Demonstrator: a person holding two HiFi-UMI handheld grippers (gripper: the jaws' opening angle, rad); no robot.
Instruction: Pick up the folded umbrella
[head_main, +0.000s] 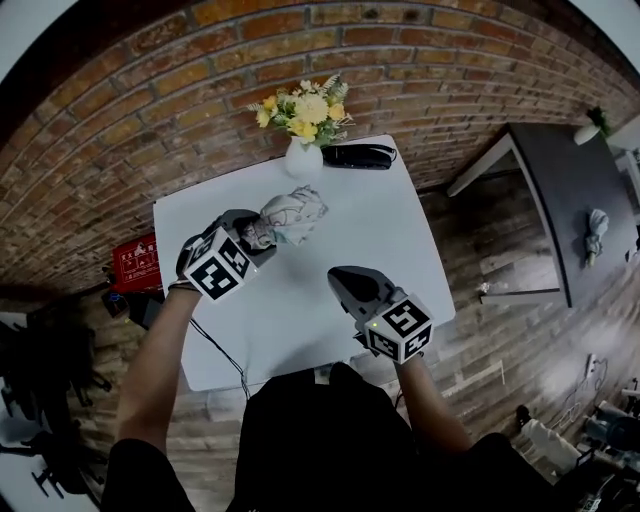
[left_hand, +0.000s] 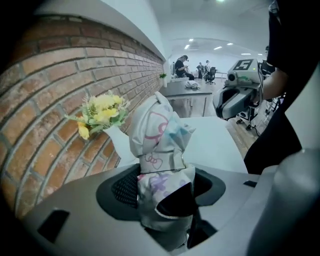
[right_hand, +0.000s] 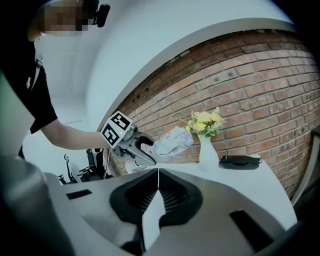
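Note:
The folded umbrella (head_main: 292, 214) is a pale bundle with pink and purple prints, strapped round its middle. My left gripper (head_main: 262, 233) is shut on its lower part and holds it tilted in the air above the white table (head_main: 385, 235). In the left gripper view the umbrella (left_hand: 160, 142) stands up between the dark pads (left_hand: 125, 187). My right gripper (head_main: 347, 280) hovers over the table's front right with its jaws shut and nothing in them. From the right gripper view the umbrella (right_hand: 173, 141) shows off to the left in the left gripper (right_hand: 145, 149).
A white vase (head_main: 303, 158) of yellow flowers stands at the table's back edge against the brick wall, with a black case (head_main: 358, 156) beside it. A dark table (head_main: 572, 200) stands off to the right. A red box (head_main: 135, 262) lies on the floor at the left.

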